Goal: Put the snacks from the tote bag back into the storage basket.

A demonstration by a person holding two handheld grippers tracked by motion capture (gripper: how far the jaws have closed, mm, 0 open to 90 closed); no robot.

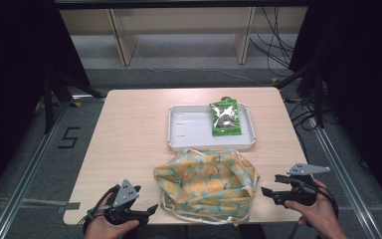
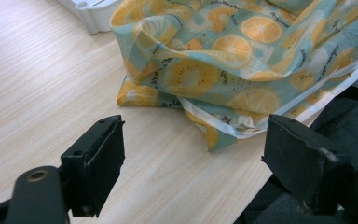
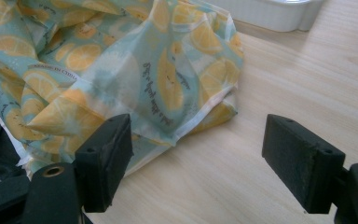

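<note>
The left tool (image 1: 146, 209) rests wide open at the near edge of the tabletop (image 1: 129, 129), and the fruit-print cloth bag (image 1: 206, 184) lies just ahead of it and to its right, its white-trimmed edge nearest. The bag's long axis runs between the tools. The right tool (image 1: 270, 193), also wide open, sits about as near, the bag just to its left; a white tray (image 1: 186, 130) holding a green packet (image 1: 225, 117) lies beyond.

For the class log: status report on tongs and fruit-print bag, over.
Left tongs open, right tongs open, both empty. Fruit-print bag crumpled between them, untouched. Nothing in the way.
</note>
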